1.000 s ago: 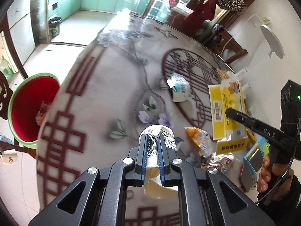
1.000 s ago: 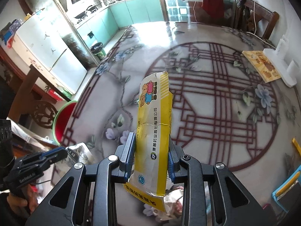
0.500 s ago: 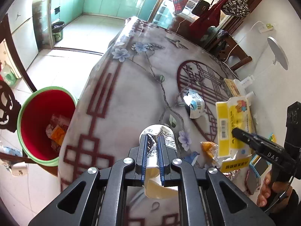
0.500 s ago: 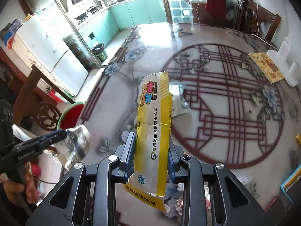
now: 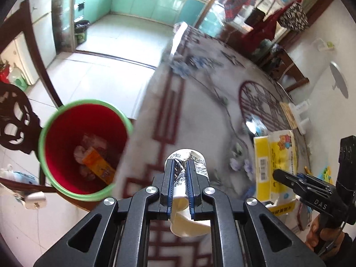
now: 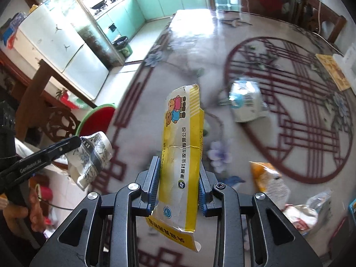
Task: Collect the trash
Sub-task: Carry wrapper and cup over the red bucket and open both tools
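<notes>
My left gripper is shut on a crushed paper cup with a black ink print, held over the table's left edge. The cup also shows in the right wrist view. A red bin with a green rim stands on the floor below and to the left, with trash inside. Its rim peeks past the table edge in the right wrist view. My right gripper is shut on a flattened yellow and white box with cartoon bears, held above the table. The box also shows in the left wrist view.
On the patterned table lie a blue and white packet, an orange wrapper and a crumpled clear wrapper. A dark carved chair stands by the bin. Another chair stands at the table's far side.
My left gripper has carried the cup leftward to the table's edge, so the red bin now sits closer and larger below. My right gripper has followed left with the yellow box.
</notes>
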### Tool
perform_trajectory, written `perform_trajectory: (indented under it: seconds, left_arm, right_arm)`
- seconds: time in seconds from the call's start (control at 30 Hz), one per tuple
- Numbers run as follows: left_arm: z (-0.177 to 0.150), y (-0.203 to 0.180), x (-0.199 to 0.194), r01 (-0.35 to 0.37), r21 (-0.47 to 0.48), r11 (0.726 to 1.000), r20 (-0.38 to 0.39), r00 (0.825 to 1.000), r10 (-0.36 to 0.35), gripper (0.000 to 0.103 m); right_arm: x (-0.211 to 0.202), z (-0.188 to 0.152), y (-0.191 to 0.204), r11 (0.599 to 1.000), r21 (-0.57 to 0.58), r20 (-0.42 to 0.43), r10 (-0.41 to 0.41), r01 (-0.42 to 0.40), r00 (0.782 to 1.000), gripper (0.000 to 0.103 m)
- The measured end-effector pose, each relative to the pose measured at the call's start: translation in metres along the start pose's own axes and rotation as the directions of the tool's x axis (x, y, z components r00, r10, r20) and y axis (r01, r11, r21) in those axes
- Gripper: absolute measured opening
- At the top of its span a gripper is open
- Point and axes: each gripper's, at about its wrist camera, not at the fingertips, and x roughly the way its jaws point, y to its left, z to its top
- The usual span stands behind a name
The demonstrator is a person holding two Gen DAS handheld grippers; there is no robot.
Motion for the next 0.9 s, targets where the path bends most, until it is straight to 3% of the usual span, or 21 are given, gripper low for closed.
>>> perform_trajectory:
  seconds: [0.2,0.43,0.7,0.9]
  left_arm:
    - [0.021,0.047,-0.014,-0.054,-0.043,0.998,0.042,0.998,0.056,0.009]
    - [0.030,0.101,-0.014,-0.104,-0.092,0.990,0.040,0.993,0.108,0.009]
    - [0.030,0.146,-0.005,-0.120,-0.127,0.985,-0.009,0.993,0.120,0.009]
    - [0.039,0.160,-0.002,-0.134,-0.124,0.983,-0.019,0.991,0.132,0.009]
  right_arm:
    - [-0.001,0.018,0.045,0.998,-0.065,0.030,0.004,-0.002,1.000,0.029]
    - [0.011,0.033,0.102,0.988,-0.153,0.031,0.038,-0.033,0.999,0.029]
    - [0.046,0.037,0.147,0.974,-0.206,-0.047,0.085,-0.093,0.995,0.029]
    - [0.067,0.046,0.171,0.966,-0.211,-0.097,0.132,-0.150,0.987,0.029]
